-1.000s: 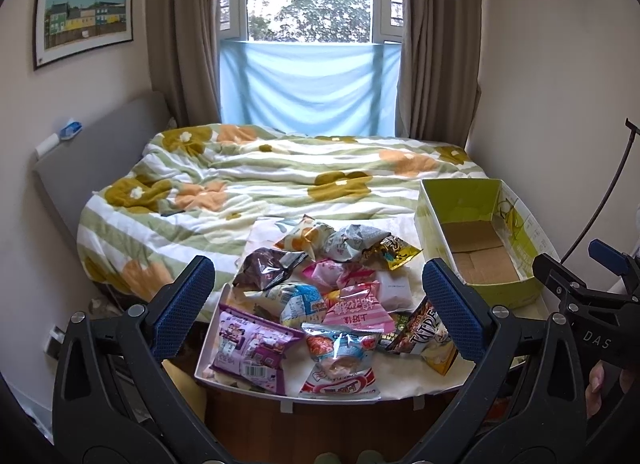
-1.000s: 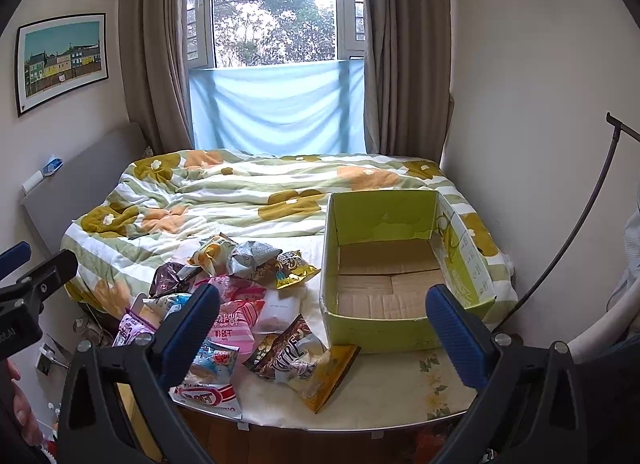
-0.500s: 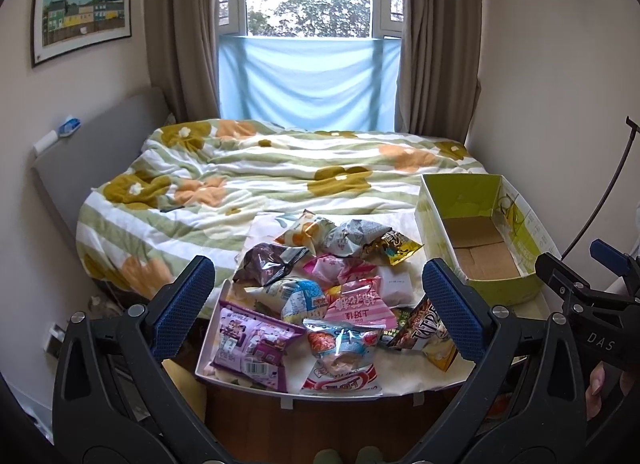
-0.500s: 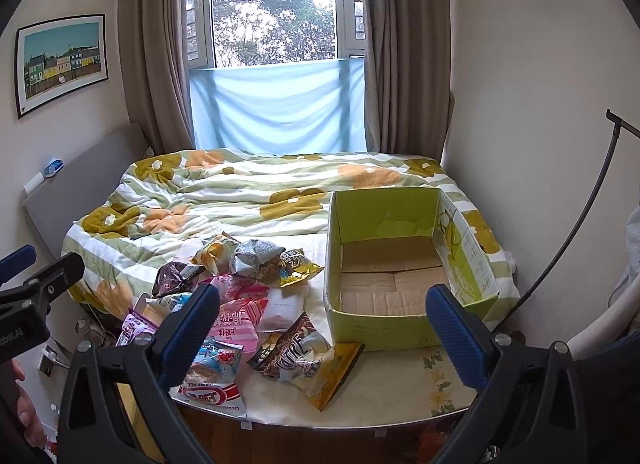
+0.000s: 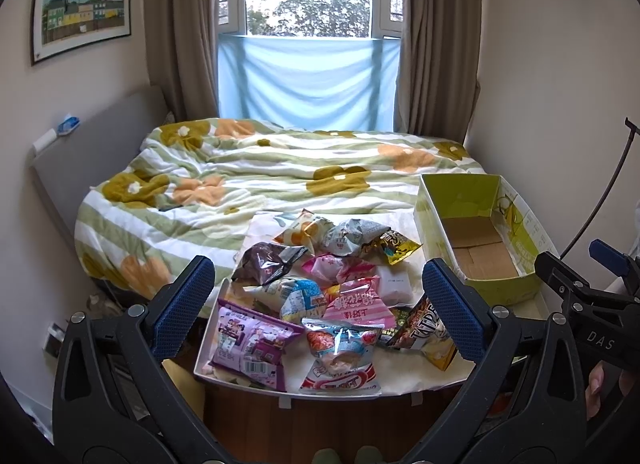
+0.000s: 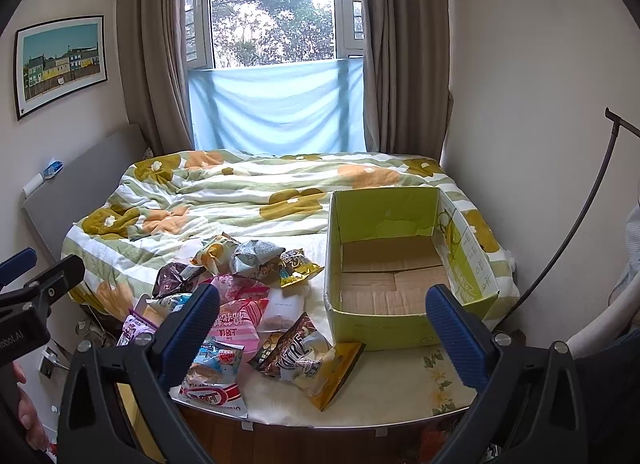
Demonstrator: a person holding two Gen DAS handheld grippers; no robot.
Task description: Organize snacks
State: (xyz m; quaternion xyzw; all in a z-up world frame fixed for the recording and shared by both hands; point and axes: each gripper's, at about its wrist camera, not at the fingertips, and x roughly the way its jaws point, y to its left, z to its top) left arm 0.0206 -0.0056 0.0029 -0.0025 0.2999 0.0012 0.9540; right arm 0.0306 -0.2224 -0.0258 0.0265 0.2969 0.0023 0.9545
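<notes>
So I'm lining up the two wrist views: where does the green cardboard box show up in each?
Left wrist: the green cardboard box sits at the right, beyond the right fingertip, open and empty.
Right wrist: the box is right of centre, between the fingertips, nearer and larger.
Shared landmark: the dark-and-yellow snack bag lies just in front of the box's near-left corner in both.

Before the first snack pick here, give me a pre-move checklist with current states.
1. Left gripper open, nothing held: ok.
2. Right gripper open, nothing held: ok.
3. Green cardboard box upright, top open, no snacks inside: ok.
4. Heap of snack packets on the white tray: overlapping, so a single clean pick: cannot tell.
5. Brown and yellow chip bag lies nearest the box, nothing on top of it: ok.
6. Purple snack packet overhangs the tray's front edge, may slip: not ok.
</notes>
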